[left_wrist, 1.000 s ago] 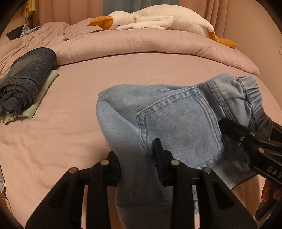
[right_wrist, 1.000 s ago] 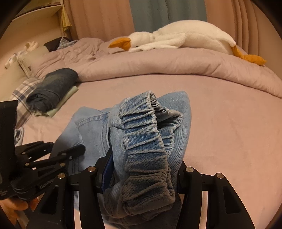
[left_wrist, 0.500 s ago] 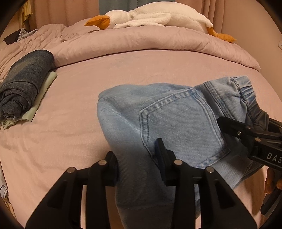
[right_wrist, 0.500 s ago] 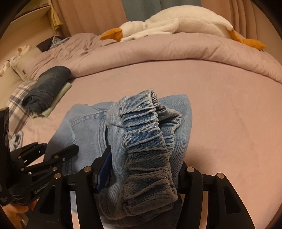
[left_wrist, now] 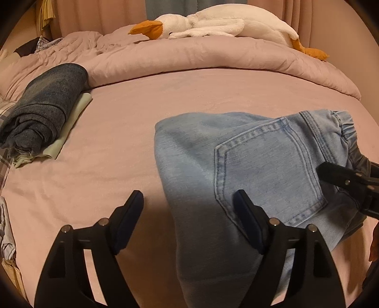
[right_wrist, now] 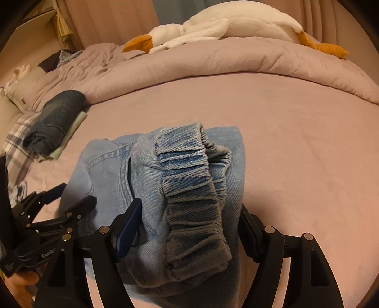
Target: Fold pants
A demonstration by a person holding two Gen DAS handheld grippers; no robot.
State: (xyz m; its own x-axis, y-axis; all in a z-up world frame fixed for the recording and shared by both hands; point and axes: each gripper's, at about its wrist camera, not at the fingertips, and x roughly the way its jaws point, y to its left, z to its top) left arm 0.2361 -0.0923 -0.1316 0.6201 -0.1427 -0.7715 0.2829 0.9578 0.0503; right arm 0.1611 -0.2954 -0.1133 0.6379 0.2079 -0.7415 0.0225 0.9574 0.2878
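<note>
The light blue denim pants [left_wrist: 248, 165] lie folded on the pink bed sheet, back pocket up, elastic waistband to the right. My left gripper [left_wrist: 188, 205] is open, its fingers spread on either side of the folded edge, holding nothing. In the right wrist view the bunched waistband [right_wrist: 191, 189] sits between the wide-set fingers of my right gripper [right_wrist: 189, 218], which is open around it. The left gripper also shows at the left of the right wrist view [right_wrist: 68, 196], and a right gripper finger [left_wrist: 341, 177] shows in the left wrist view.
A folded dark denim garment [left_wrist: 45, 109] on a pale green cloth lies at the left. A rolled pink duvet [left_wrist: 213, 56] runs across the back with a white plush goose [left_wrist: 213, 21] on it. Plaid fabric [right_wrist: 16, 139] lies at the far left.
My left gripper has opened and let go of the pants' folded edge. My right gripper's fingers have spread apart around the waistband. The pants have settled lower on the bed.
</note>
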